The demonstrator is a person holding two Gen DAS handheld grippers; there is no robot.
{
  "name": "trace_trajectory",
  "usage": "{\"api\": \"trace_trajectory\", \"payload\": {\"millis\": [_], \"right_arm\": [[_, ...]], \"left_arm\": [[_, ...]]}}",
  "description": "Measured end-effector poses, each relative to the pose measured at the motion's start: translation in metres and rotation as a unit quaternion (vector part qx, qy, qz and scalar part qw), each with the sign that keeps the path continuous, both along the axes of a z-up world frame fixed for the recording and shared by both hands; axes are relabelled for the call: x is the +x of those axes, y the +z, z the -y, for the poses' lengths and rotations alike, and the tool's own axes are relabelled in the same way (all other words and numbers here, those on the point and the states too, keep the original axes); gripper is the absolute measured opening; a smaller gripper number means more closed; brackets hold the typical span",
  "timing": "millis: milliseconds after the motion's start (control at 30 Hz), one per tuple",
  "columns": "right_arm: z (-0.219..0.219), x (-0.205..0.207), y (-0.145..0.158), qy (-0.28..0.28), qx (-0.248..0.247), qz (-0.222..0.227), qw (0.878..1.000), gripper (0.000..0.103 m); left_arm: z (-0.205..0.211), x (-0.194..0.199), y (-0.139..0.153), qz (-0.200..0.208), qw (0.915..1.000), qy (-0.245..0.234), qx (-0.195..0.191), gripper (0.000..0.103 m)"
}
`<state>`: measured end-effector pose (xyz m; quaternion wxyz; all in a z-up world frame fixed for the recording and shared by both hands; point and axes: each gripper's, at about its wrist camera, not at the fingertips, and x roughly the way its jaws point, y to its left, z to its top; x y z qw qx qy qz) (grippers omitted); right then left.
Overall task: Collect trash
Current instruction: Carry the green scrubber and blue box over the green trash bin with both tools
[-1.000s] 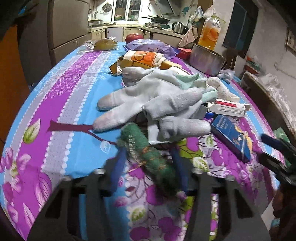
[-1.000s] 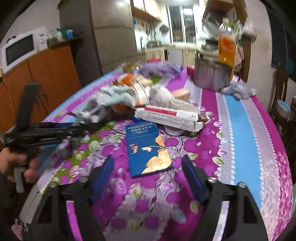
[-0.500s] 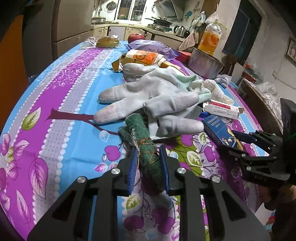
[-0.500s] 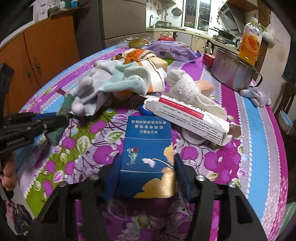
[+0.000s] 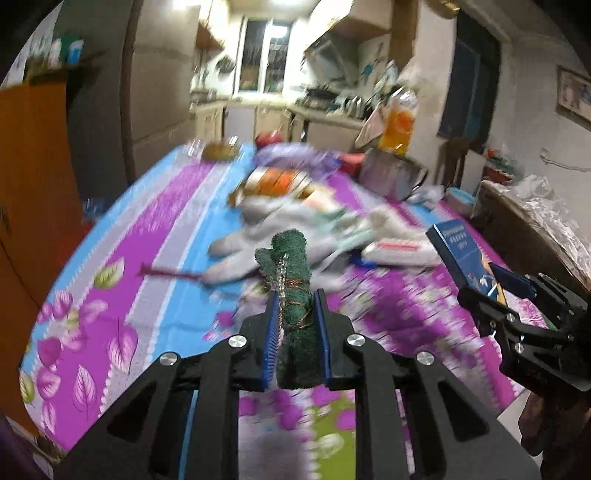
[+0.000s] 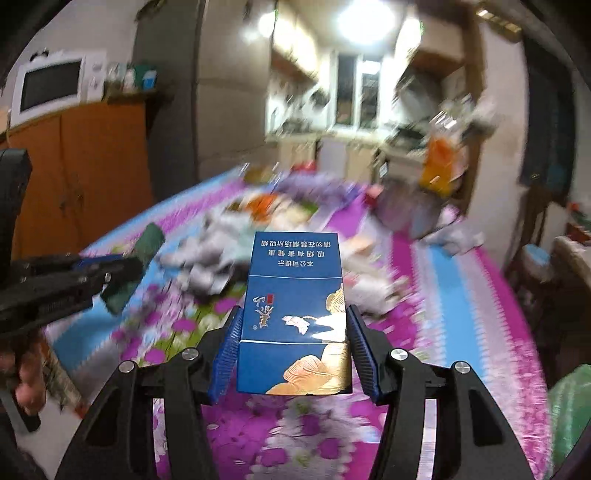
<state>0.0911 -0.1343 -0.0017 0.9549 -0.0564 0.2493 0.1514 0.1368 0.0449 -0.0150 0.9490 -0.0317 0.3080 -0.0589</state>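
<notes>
The left wrist view looks forward along the left tool [image 5: 295,325], raised over the near end of the bench with the purple and blue flowered cloth [image 5: 122,295], facing down its length toward the kitchen window. The right wrist view looks along the right tool [image 6: 293,350] from a similar height, facing the same way from further right. Both share the blurred pile of grey gloves [image 5: 258,236] [image 6: 207,258] mid-bench, and each catches the other tool at its edge: right [image 5: 517,314], left [image 6: 74,284].

Dim indoor | glaring ceiling lamps [image 6: 364,22] | heavy motion blur, perhaps defocus | fisheye edges dark
</notes>
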Motion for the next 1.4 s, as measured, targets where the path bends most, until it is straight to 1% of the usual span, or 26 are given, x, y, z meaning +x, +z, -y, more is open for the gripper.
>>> {"api": "trace_trajectory", "payload": {"millis": [33, 133, 300, 400, 567, 600, 733, 800, 867, 967, 1000, 1100, 1133, 1167, 1233, 1400], "right_arm": [[0.006, -0.005, 0.008, -0.013, 0.001, 0.016, 1.000, 0.056], [0.029, -0.018, 0.029, -0.048, 0.006, 0.051, 0.998, 0.056], [0.073, -0.034, 0.052, -0.096, 0.002, 0.072, 0.993, 0.056], [0.110, -0.045, 0.061, -0.135, -0.002, 0.079, 0.988, 0.056], [0.176, -0.073, 0.076, -0.203, -0.007, 0.085, 0.976, 0.056], [0.194, -0.080, 0.079, -0.220, -0.009, 0.085, 0.972, 0.056], [0.261, -0.099, 0.087, -0.286, -0.013, 0.082, 0.955, 0.056], [0.292, -0.106, 0.086, -0.311, -0.012, 0.075, 0.947, 0.056], [0.325, -0.112, 0.084, -0.337, -0.011, 0.063, 0.939, 0.056], [0.371, -0.113, 0.076, -0.368, -0.004, 0.038, 0.929, 0.056], [0.383, -0.113, 0.072, -0.374, -0.002, 0.030, 0.927, 0.056], [0.424, -0.103, 0.056, -0.390, 0.010, -0.010, 0.921, 0.056], [0.436, -0.097, 0.049, -0.393, 0.014, -0.025, 0.919, 0.056], [0.442, -0.099, 0.043, -0.395, 0.017, -0.034, 0.918, 0.056], [0.461, -0.088, 0.031, -0.401, 0.023, -0.058, 0.914, 0.056], [0.490, -0.083, -0.005, -0.406, 0.036, -0.096, 0.908, 0.056]], "left_arm": [[0.011, -0.003, 0.009, 0.014, 0.9998, -0.009, 0.006, 0.017], [0.035, -0.006, 0.022, 0.035, 0.9989, -0.030, 0.011, 0.017], [0.078, -0.008, 0.039, 0.058, 0.9960, -0.068, 0.009, 0.017], [0.110, -0.008, 0.048, 0.070, 0.9924, -0.101, 0.005, 0.017], [0.177, -0.009, 0.059, 0.082, 0.9819, -0.171, -0.002, 0.017], [0.188, -0.010, 0.060, 0.083, 0.9800, -0.181, -0.002, 0.017], [0.248, -0.010, 0.064, 0.085, 0.9675, -0.238, -0.010, 0.017], [0.276, -0.010, 0.065, 0.081, 0.9614, -0.263, -0.014, 0.017], [0.309, -0.010, 0.063, 0.075, 0.9536, -0.291, -0.016, 0.017], [0.351, -0.007, 0.055, 0.058, 0.9432, -0.327, -0.017, 0.017], [0.366, -0.007, 0.052, 0.049, 0.9385, -0.341, -0.018, 0.017], [0.398, -0.002, 0.043, 0.033, 0.9309, -0.363, -0.014, 0.017], [0.411, 0.001, 0.039, 0.020, 0.9270, -0.374, -0.019, 0.017], [0.421, 0.005, 0.034, 0.010, 0.9250, -0.379, -0.020, 0.017], [0.440, 0.009, 0.026, -0.009, 0.9196, -0.392, -0.023, 0.017], [0.477, 0.018, 0.002, -0.041, 0.9102, -0.412, -0.011, 0.017]]}}
